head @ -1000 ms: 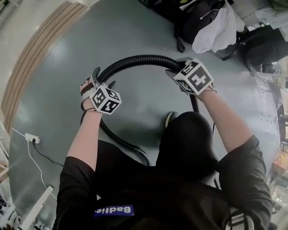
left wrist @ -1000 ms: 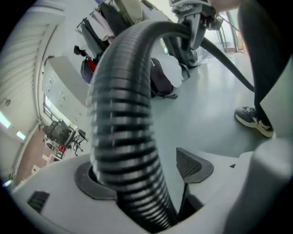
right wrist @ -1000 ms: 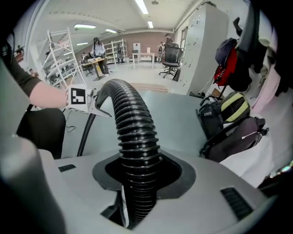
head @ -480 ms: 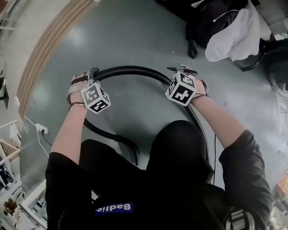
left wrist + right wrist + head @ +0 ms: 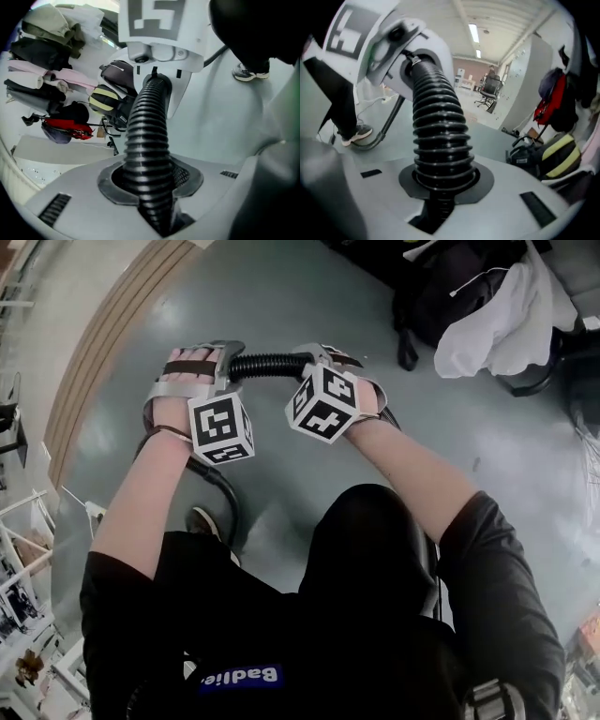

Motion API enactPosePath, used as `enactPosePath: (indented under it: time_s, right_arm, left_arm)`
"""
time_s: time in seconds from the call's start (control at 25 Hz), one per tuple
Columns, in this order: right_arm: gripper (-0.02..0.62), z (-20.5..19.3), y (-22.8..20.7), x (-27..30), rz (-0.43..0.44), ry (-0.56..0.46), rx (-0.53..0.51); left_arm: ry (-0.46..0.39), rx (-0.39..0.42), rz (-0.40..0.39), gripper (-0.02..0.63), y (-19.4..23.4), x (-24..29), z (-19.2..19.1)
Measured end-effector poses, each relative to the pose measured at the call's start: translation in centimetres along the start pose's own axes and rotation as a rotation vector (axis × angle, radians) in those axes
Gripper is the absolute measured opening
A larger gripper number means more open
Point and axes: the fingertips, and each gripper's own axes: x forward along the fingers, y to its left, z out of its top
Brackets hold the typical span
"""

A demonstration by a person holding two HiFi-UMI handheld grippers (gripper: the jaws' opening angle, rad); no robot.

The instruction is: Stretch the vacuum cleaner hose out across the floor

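A black ribbed vacuum hose [image 5: 267, 365] runs in a short straight stretch between my two grippers, held up in front of the person above the grey floor. My left gripper [image 5: 228, 357] is shut on the hose [image 5: 147, 131], which passes through the notch of its jaws [image 5: 152, 187]. My right gripper [image 5: 307, 356] faces it, and its jaws are closing with the hose [image 5: 438, 126] between them and pressed by them [image 5: 440, 187]. From the left gripper the rest of the hose [image 5: 220, 498] curves down to the floor beside the person's leg.
Dark bags and a white cloth [image 5: 487, 306] lie on the floor at the back right. A wooden floor strip [image 5: 103, 343] borders the grey floor at the left. A white power strip [image 5: 94, 512] and its cable lie at the left. The person's shoe [image 5: 200, 519] stands by the hose.
The two grippers have come close together along the hose. The wide arch of hose that spanned them earlier is now a short straight piece, raised further away from the person's body.
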Motion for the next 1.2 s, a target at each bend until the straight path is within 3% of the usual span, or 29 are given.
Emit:
enactPosePath:
  time_s: [0.04,0.12,0.16,0.24,0.36,0.44,0.52,0.6,0.72,0.76,0.8,0.84,0.88,0.92,1.12,1.2]
  right_arm:
    - [0.067,-0.1,-0.5,0.6,0.004,0.005,0.073]
    - [0.067,-0.6,-1.6,1.4,-0.005,0.036,0.2]
    - [0.067,-0.8,-2.2,1.5,-0.013,0.051,0.262]
    - [0.067,-0.6,-3.3,1.1,-0.033,0.071,0.347]
    - [0.069,1.1,-3.0,0.1,-0.059,0.12,0.337]
    - [0.069,2.2,-2.8,0.0,-0.087,0.142,0.356]
    - [0.069,2.6,-3.4,-0.3,-0.128,0.148,0.44]
    - [0.076,2.9,-3.8,-0.8,-0.161,0.165,0.502]
    - [0.089,4.0,-2.9,-1.2,-0.188,0.207,0.514]
    - [0.095,4.6,-2.3,-1.0,-0.191,0.226,0.502]
    - [0.106,5.0,-1.6,-0.7,-0.189,0.251,0.479]
    - [0.119,5.3,-0.8,-0.2,-0.186,0.281,0.447]
    - [0.124,5.3,0.0,0.4,-0.186,0.309,0.414]
    - [0.123,5.1,0.6,0.8,-0.192,0.335,0.389]
    - [0.147,2.1,3.3,2.6,-0.172,0.452,0.264]
    - [0.242,1.1,4.7,2.6,-0.136,0.464,0.297]
  left_arm:
    - [-0.011,-0.036,0.029,0.162,-0.1,0.7,-1.2]
    - [-0.001,-0.156,0.059,0.345,-1.2,2.6,-5.7]
    - [0.014,-0.224,0.061,0.37,-2.1,3.5,-8.5]
    - [0.02,-0.36,0.055,0.382,-4.2,5.0,-14.2]
    - [-0.116,-0.615,0.011,0.4,-7.0,5.9,-18.9]
    - [-0.136,-0.679,-0.085,0.4,-9.3,7.0,-20.2]
    - [-0.151,-0.696,-0.217,0.403,-12.7,8.3,-20.8]
    - [-0.19,-0.74,-0.3,0.41,-15.3,9.3,-21.6]
    - [-0.262,-0.938,-0.374,0.408,-16.7,10.8,-23.4]
    - [-0.272,-0.957,-0.391,0.408,-16.8,11.2,-24.0]
    - [-0.265,-0.91,-0.391,0.407,-17.0,11.5,-24.7]
    - [-0.245,-0.813,-0.374,0.392,-17.1,11.7,-25.4]
    - [-0.22,-0.702,-0.348,0.31,-17.0,11.9,-26.1]
    - [-0.198,-0.611,-0.325,0.27,-16.7,12.1,-27.0]
    - [-0.126,-0.288,-0.216,0.258,-12.7,13.6,-32.3]
    - [-0.104,-0.149,-0.166,0.258,-10.4,14.0,-34.0]
